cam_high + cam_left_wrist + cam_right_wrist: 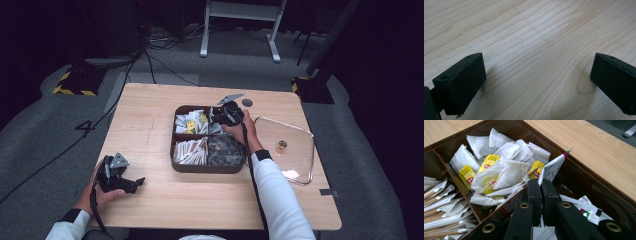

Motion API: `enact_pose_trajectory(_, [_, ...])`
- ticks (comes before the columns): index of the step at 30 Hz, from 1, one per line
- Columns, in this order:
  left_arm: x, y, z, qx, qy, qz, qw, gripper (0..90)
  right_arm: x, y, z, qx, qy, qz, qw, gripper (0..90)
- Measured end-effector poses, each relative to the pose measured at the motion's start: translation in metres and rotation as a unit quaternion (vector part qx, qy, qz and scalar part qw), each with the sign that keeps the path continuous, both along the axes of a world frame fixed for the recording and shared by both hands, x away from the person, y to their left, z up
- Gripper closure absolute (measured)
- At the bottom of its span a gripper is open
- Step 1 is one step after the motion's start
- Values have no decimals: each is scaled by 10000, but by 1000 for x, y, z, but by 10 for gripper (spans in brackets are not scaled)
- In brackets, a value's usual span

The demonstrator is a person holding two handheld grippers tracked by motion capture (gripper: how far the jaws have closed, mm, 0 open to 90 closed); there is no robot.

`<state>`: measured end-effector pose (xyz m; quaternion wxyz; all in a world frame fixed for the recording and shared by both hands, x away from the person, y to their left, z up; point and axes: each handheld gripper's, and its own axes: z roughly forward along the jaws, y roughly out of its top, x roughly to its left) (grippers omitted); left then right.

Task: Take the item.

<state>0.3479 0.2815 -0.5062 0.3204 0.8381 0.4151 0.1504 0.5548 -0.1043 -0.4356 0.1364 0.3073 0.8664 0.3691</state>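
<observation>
Brown four-compartment tray (207, 168), centre of the wooden table (150, 120): landmark. Right gripper (541, 185) over its far right compartment, jaws pinched on a white printed sachet (552, 168). Tea bags (506, 167) with yellow tags fill the far left compartment; paper-wrapped sticks (439, 205) the near left. Clear glass lid (292, 150) lies just right of the tray. Left gripper (131, 183), well left of the tray, jaws spread wide over bare wood.

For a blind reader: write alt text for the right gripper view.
The right gripper has its black fingers shut on a white sachet over a brown divided tray. Behind lie tea bags with yellow tags; wrapped sticks lie left.
</observation>
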Motion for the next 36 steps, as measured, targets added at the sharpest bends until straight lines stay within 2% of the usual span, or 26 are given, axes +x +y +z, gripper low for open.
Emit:
enact_pose_trajectory(11, [-1, 0, 0, -21, 15, 23, 10000, 5, -13, -16, 14, 186, -204, 36, 9996, 889])
enact_pose_trajectory(23, [-1, 0, 0, -22, 14, 25, 10000, 5, -36, -29, 34, 410, -469, 245, 9978, 889])
enact_pose_trajectory(31, [-1, 0, 0, -22, 15, 31, 10000, 4, -50, -38, 38, 492, -487, 371, 9969, 889])
enact_pose_trajectory(36, [-1, 0, 0, -24, 15, 27, 10000, 4, -63, -51, 40, 573, -578, 433, 9957, 889])
